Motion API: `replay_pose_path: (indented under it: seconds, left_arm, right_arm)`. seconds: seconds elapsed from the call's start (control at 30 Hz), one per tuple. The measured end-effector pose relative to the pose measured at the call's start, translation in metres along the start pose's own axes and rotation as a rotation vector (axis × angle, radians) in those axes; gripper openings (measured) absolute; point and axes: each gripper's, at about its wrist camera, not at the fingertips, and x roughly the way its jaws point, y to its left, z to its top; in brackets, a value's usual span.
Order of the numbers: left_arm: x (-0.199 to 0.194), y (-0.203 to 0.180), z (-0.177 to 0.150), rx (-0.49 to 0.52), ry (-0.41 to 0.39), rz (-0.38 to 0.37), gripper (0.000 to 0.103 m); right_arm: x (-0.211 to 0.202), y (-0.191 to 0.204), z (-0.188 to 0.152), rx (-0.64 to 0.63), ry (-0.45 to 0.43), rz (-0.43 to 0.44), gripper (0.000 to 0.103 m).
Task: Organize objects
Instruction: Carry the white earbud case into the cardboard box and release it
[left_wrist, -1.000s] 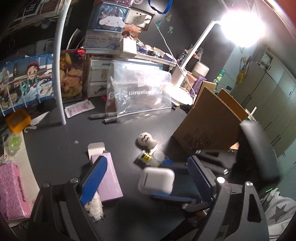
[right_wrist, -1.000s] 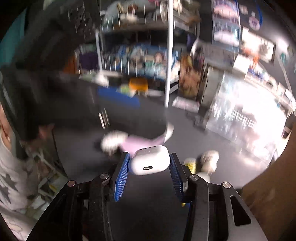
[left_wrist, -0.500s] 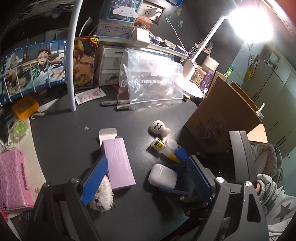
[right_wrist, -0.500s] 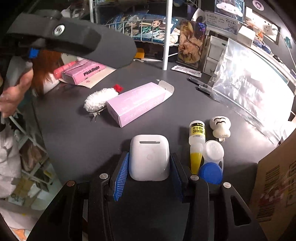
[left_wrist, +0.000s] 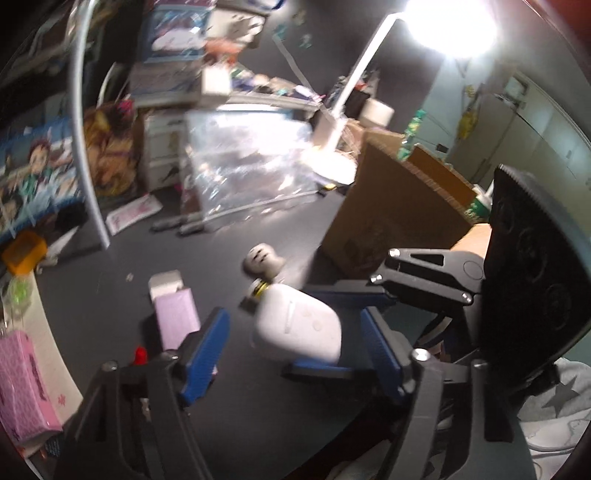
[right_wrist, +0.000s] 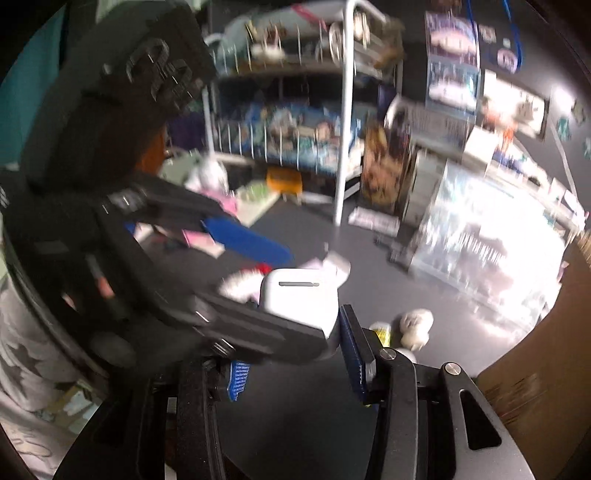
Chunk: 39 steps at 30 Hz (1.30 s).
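Note:
My right gripper (right_wrist: 295, 354) is shut on a white earbud case (right_wrist: 300, 300) and holds it above the dark desk. In the left wrist view the case (left_wrist: 297, 328) sits between the open blue fingers of my left gripper (left_wrist: 295, 347), and the right gripper comes in from the right. The left gripper's finger (right_wrist: 243, 236) crosses in front of the case in the right wrist view. On the desk lie a purple box (left_wrist: 175, 317), a small white figure (left_wrist: 262, 258), a yellow glue bottle (left_wrist: 255, 293) and a fluffy white toy (right_wrist: 240, 284).
A cardboard box (left_wrist: 391, 218) stands at the right. A clear plastic bag (left_wrist: 251, 170) leans at the back with pens (left_wrist: 177, 227) in front. A white pole (left_wrist: 85, 147), a pink tissue pack (left_wrist: 22, 384) and an orange box (left_wrist: 24, 254) are at the left.
The right gripper has lifted the earbud case off the desk and brought it up between the left gripper's open fingers. Both views are blurred by motion.

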Motion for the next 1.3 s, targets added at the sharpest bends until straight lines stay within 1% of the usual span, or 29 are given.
replay_pose_path:
  seconds: [0.03, 0.17, 0.2, 0.4, 0.6, 0.73, 0.9, 1.0, 1.17, 1.23, 1.3]
  left_arm:
    - [-0.004, -0.004, 0.005, 0.007, -0.012, -0.011, 0.063]
    - [-0.017, -0.021, 0.026, 0.051, -0.035, -0.029, 0.05]
    - [-0.02, -0.026, 0.032, 0.064, -0.04, -0.029, 0.048]
    - [-0.023, -0.058, 0.069, 0.148, -0.051, -0.031, 0.047]
    - [0.002, -0.094, 0.108, 0.218, -0.017, -0.073, 0.047]
    - [0.03, -0.123, 0.133, 0.258, 0.023, -0.101, 0.046]
    - [0.071, -0.149, 0.154, 0.273, 0.093, -0.135, 0.046]
    - [0.091, -0.162, 0.159, 0.297, 0.129, -0.122, 0.046]
    - [0.118, -0.172, 0.163, 0.318, 0.184, -0.107, 0.046]
    - [0.124, -0.176, 0.164, 0.337, 0.191, -0.077, 0.049]
    - [0.123, -0.178, 0.164, 0.353, 0.181, -0.057, 0.063]
  right_arm:
    - [-0.006, 0.001, 0.004, -0.007, -0.014, -0.006, 0.039]
    - [-0.031, 0.001, 0.017, -0.027, -0.057, -0.032, 0.039]
    - [-0.039, 0.0, 0.021, -0.03, -0.07, -0.044, 0.039]
    - [-0.076, -0.019, 0.032, -0.012, -0.123, -0.113, 0.039]
    - [-0.105, -0.059, 0.03, 0.046, -0.139, -0.178, 0.039]
    - [-0.126, -0.092, 0.023, 0.096, -0.124, -0.211, 0.039]
    - [-0.141, -0.13, 0.007, 0.161, -0.077, -0.244, 0.039]
    - [-0.143, -0.152, -0.004, 0.21, -0.036, -0.254, 0.039]
    - [-0.141, -0.172, -0.018, 0.26, 0.012, -0.261, 0.039]
    - [-0.137, -0.178, -0.021, 0.273, 0.041, -0.276, 0.04]
    - [-0.137, -0.181, -0.025, 0.283, 0.057, -0.286, 0.043]
